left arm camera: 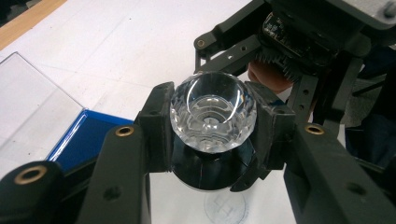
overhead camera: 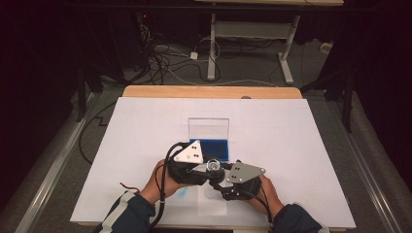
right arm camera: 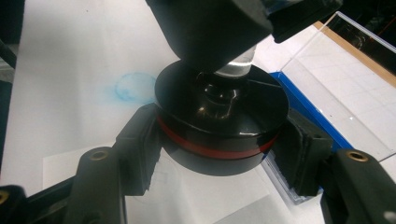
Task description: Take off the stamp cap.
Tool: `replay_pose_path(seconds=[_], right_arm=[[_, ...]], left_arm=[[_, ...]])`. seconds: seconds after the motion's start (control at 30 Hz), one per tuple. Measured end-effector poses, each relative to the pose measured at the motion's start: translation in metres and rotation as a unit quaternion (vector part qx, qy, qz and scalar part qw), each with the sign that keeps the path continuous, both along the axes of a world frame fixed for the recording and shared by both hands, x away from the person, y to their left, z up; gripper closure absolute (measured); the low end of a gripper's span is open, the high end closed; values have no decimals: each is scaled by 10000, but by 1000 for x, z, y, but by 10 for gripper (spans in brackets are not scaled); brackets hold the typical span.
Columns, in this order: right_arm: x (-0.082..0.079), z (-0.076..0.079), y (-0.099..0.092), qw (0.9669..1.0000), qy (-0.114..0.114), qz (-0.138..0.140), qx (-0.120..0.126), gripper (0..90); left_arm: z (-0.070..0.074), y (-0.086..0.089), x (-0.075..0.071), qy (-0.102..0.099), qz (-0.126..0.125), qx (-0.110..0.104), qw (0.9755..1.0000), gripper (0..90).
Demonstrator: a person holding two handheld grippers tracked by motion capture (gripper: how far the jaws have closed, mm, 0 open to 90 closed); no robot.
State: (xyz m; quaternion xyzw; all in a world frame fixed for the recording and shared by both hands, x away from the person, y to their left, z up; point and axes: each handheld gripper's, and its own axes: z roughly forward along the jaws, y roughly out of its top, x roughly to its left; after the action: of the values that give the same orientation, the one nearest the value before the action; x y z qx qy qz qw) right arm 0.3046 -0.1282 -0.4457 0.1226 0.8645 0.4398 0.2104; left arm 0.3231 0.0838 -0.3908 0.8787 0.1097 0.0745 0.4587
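Your left gripper [left arm camera: 212,126] has its two black jaws pressed against the sides of a clear faceted crystal knob [left arm camera: 212,114], pinching it, and your right gripper [right arm camera: 219,154] clamps its jaws on either side of the black round base [right arm camera: 219,121] beneath that knob, at the level of the thin red ring [right arm camera: 210,150] around the base. In the left gripper view you look down into the knob's hollow top, with the dark base [left arm camera: 210,170] just under it and your right gripper's frame beyond. In the right gripper view the knob's stem rises from the middle of the base's glossy top, and your left gripper's black jaws hang over it from above. In the high view both grippers meet over the near middle of the white sheet [overhead camera: 145,126] that covers the table, left gripper [overhead camera: 206,170] and right gripper [overhead camera: 219,187] touching the same object [overhead camera: 214,166], each with a grey three-cornered plate on top and your hands in dark sleeves behind them. Just beyond the grippers stands an open clear case [overhead camera: 209,138] with a blue lining, its transparent lid upright. Beside the base, a faint blue ring-shaped stain [right arm camera: 133,86] marks the sheet. At the table's far edge a strip of bare wood [overhead camera: 209,91] shows, and cables lie on the floor beyond.
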Motion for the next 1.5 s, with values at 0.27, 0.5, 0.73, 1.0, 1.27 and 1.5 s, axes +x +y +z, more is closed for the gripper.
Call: replay_pose_path(seconds=[0.27,0.5,0.73,1.0,1.27,1.5], right_arm=[[-1,1,-1,10000,62,21,48,382],[-1,1,-1,10000,84,31,16,383],[-1,2,-2,9999,149,67,29,383],[-1,2,-2,9995,268,159,51,384],[0,2,-2,9989,399,222,73,385],[0,2,-2,9990,379,218,-76,385]], left_arm=[[0,1,-1,-16,-7,-44,10000,543],[-1,1,-1,-37,-46,-47,10000,544],[0,1,-2,-80,-63,-49,9999,544],[-1,1,-4,-156,-153,-30,9998,544],[-1,0,-6,-223,-164,17,9996,545],[-3,3,-2,-71,-203,11,9998,545]])
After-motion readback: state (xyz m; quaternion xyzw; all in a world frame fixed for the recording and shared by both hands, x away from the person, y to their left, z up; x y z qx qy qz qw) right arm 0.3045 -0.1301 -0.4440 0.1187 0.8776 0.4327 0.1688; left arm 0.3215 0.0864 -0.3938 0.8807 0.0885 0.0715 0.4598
